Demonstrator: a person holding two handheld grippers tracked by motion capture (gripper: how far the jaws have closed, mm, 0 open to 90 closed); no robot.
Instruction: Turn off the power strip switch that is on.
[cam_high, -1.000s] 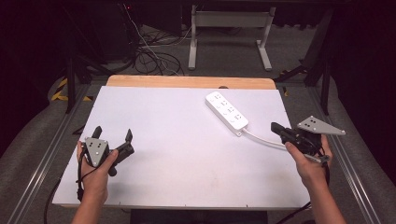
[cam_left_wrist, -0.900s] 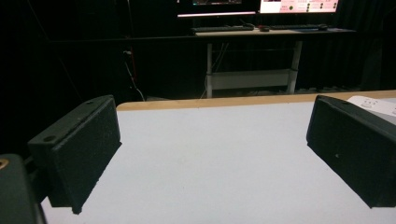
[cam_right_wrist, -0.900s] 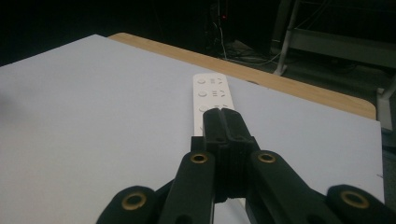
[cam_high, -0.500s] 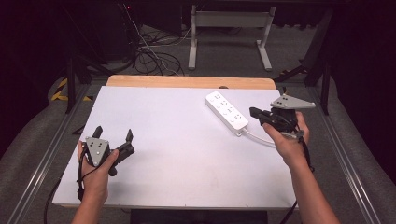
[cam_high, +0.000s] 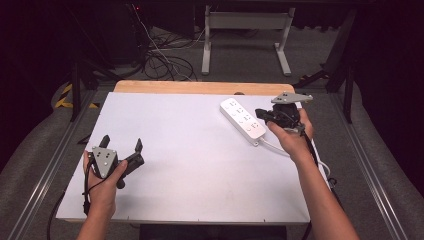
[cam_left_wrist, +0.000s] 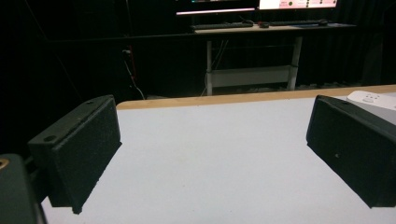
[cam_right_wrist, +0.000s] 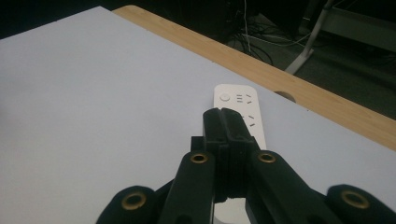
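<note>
Risk: right gripper (cam_high: 261, 114), jaws pressed together over the white power strip (cam_high: 243, 119), may nudge it askew; left gripper (cam_high: 121, 150) idle, jaws spread.

No readable text, brand or number shows; the power strip (cam_high: 243, 119) bears only unlabelled socket slots.

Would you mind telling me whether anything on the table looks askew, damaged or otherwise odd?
Nothing looks damaged or spilled. The white power strip lies at a slant to the table's edges near the far right corner, its cord trailing toward the right edge. The right gripper, jaws together, hovers over it; the left gripper is open.
</note>
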